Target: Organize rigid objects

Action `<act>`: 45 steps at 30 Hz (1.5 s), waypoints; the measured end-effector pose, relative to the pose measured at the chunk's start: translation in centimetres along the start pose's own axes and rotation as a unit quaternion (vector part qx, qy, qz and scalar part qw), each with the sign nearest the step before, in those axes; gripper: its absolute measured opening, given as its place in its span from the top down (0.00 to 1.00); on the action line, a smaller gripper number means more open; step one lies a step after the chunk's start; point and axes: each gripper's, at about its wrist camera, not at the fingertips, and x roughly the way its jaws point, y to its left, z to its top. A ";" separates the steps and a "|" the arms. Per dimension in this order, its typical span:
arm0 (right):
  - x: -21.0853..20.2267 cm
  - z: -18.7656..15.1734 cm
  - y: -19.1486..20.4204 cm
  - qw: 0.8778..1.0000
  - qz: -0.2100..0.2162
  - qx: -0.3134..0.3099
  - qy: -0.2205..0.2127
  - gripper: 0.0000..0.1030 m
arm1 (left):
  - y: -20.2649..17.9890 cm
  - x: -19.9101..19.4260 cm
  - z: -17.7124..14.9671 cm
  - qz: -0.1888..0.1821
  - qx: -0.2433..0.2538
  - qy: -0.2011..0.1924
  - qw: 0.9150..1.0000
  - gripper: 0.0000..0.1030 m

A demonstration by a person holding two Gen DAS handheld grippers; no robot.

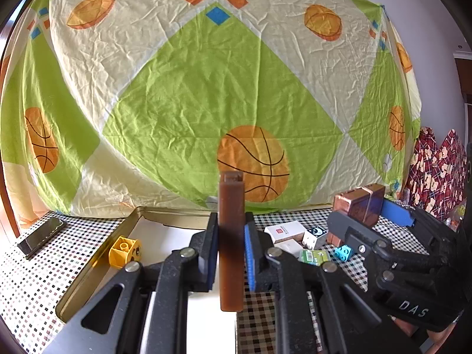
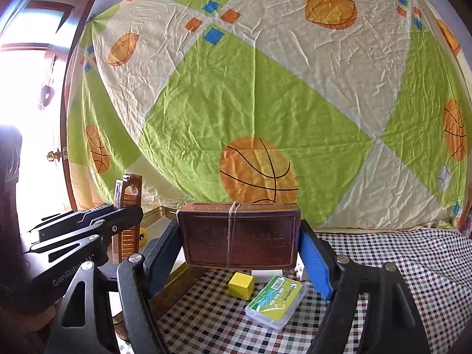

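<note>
My left gripper (image 1: 230, 253) is shut on a brown comb (image 1: 231, 242), held upright and edge-on above the open gold tin tray (image 1: 88, 268); the comb also shows in the right wrist view (image 2: 128, 215). A yellow toy block (image 1: 125, 250) lies in the tray. My right gripper (image 2: 240, 250) is shut on a brown box tied with string (image 2: 239, 234), lifted above the checked tablecloth; the box also shows at the right in the left wrist view (image 1: 361, 205).
On the checked cloth lie a yellow cube (image 2: 241, 285), a green-labelled plastic case (image 2: 275, 302), white boxes (image 1: 284, 231), a white die-like block (image 1: 315, 236), a blue brick (image 1: 343, 252) and a dark bar (image 1: 41, 237). A basketball-print sheet (image 1: 206, 88) hangs behind.
</note>
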 end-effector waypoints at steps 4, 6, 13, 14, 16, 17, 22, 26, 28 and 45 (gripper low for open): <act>0.2 0.2 0.3 1.000 0.006 0.000 0.000 0.24 | 0.5 -0.1 0.1 0.006 -0.003 -0.001 1.000 0.86; 0.3 0.3 0.5 1.000 0.009 0.000 0.000 0.24 | 0.7 0.0 0.2 0.009 -0.002 0.001 1.000 0.86; 1.0 0.8 1.4 1.000 0.020 -0.002 0.003 0.24 | 1.6 0.6 0.0 0.026 -0.001 0.021 0.999 0.86; 1.1 0.9 1.6 1.000 0.022 -0.003 0.004 0.24 | 1.7 0.7 0.0 0.028 -0.002 0.024 0.999 0.86; 1.4 0.9 1.9 1.000 0.026 -0.005 0.009 0.24 | 2.0 0.9 0.0 0.032 -0.002 0.031 0.999 0.86; 1.6 1.0 2.0 1.000 0.027 -0.004 0.010 0.24 | 2.2 0.9 0.0 0.035 -0.004 0.033 0.999 0.86; 2.4 1.3 2.9 0.999 0.036 -0.005 0.015 0.24 | 3.4 1.4 0.0 0.045 -0.012 0.048 0.998 0.86; 3.0 1.6 3.8 0.999 0.043 -0.003 0.016 0.24 | 4.5 1.8 0.0 0.055 -0.022 0.061 0.996 0.86; 3.3 1.7 4.2 0.999 0.046 -0.003 0.016 0.24 | 5.1 1.8 0.0 0.060 -0.027 0.064 0.996 0.86; 7.2 1.4 7.8 0.993 0.083 0.001 0.079 0.24 | 9.0 3.8 -0.4 0.107 -0.030 0.124 0.986 0.86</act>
